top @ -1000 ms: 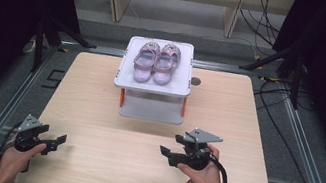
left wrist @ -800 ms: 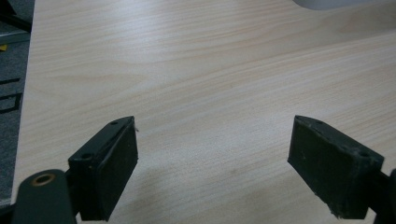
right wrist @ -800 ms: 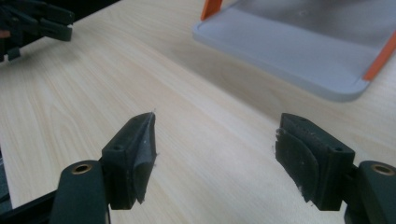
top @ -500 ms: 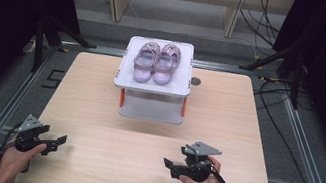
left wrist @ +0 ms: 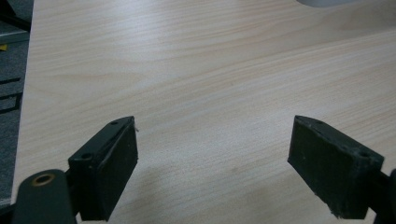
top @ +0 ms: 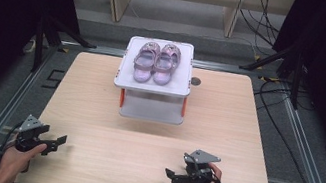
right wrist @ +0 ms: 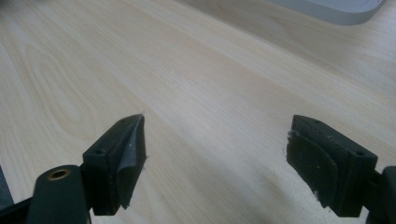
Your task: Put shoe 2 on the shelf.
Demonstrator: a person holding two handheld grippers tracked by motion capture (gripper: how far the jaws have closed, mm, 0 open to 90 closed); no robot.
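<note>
The pair of purple sandals (top: 155, 63) lies side by side on top of a white rack (top: 125, 77), which stands at the far middle of the bench (top: 97, 105), close to its far edge. A broad stretch of bare wood runs between the rack and the near edge. The right hand-held gripper (top: 170, 175) sits low near the near edge, right of centre, well apart from the rack; its jaws have just been opening and stand wide with nothing between them. The left hand-held gripper (top: 58, 141) rests by the near left corner, jaws wide too, with only bare wood between them.
</note>
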